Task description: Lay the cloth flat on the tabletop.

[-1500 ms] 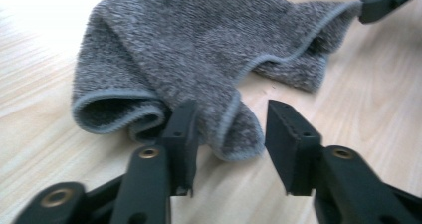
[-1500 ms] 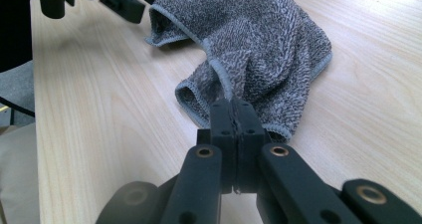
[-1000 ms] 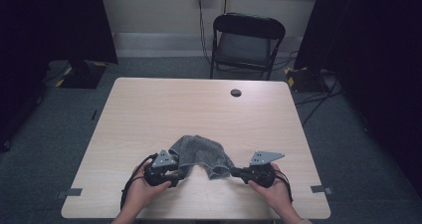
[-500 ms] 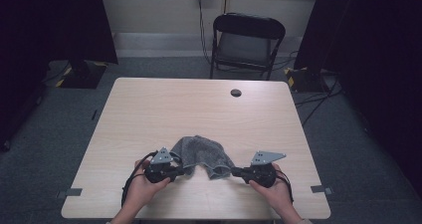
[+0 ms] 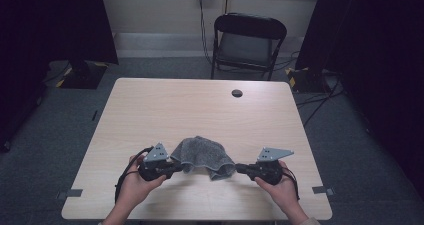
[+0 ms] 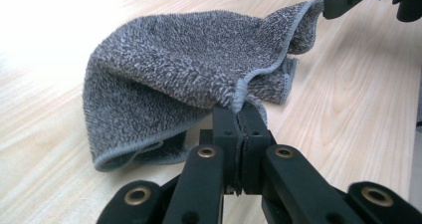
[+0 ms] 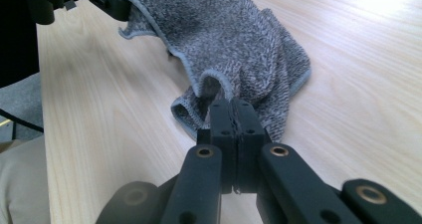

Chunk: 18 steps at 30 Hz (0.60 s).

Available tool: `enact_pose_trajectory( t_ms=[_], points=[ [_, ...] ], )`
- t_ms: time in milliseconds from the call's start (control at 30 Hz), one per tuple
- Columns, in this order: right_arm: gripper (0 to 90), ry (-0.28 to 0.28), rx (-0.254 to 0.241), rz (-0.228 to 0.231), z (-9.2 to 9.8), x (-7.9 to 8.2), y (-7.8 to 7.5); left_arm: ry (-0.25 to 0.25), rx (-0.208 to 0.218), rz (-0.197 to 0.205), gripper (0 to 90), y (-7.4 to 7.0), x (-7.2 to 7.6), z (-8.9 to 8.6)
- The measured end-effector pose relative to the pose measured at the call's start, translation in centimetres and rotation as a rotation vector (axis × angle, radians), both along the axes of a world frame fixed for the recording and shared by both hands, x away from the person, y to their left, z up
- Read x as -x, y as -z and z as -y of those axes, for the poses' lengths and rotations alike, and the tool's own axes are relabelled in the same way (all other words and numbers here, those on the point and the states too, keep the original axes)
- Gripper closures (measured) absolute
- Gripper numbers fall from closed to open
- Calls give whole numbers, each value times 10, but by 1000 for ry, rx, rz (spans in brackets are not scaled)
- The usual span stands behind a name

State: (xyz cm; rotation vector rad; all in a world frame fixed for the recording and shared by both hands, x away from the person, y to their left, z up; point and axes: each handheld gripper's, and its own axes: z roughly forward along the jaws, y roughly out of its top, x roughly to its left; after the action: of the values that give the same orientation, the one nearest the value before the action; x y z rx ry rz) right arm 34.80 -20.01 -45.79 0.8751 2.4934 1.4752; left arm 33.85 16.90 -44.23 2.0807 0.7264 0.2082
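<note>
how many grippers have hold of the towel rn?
2. The left gripper is shut on the towel at its hemmed edge on the person's left; the right gripper is shut on its edge at the opposite end.

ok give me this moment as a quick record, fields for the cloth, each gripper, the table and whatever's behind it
cloth: grey towel, bunched, near the table's front edge
left gripper: jaws shut on the towel's hemmed edge
right gripper: jaws shut on another part of the edge
towel state: far part on the table, held edges slightly raised
table: light wood, small dark round spot near the far edge
background: black folding chair behind the table
</note>
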Motion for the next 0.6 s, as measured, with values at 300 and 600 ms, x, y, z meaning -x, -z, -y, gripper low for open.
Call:
enact_pose_trajectory(
  t_ms=[300,600],
  points=[
    [894,7,25,-8,12,-3,-16,10,4,-14,888,-9,0,-3],
    [895,2,23,7,16,-6,-36,26,2,13,888,-31,-2,-2]
  ],
)
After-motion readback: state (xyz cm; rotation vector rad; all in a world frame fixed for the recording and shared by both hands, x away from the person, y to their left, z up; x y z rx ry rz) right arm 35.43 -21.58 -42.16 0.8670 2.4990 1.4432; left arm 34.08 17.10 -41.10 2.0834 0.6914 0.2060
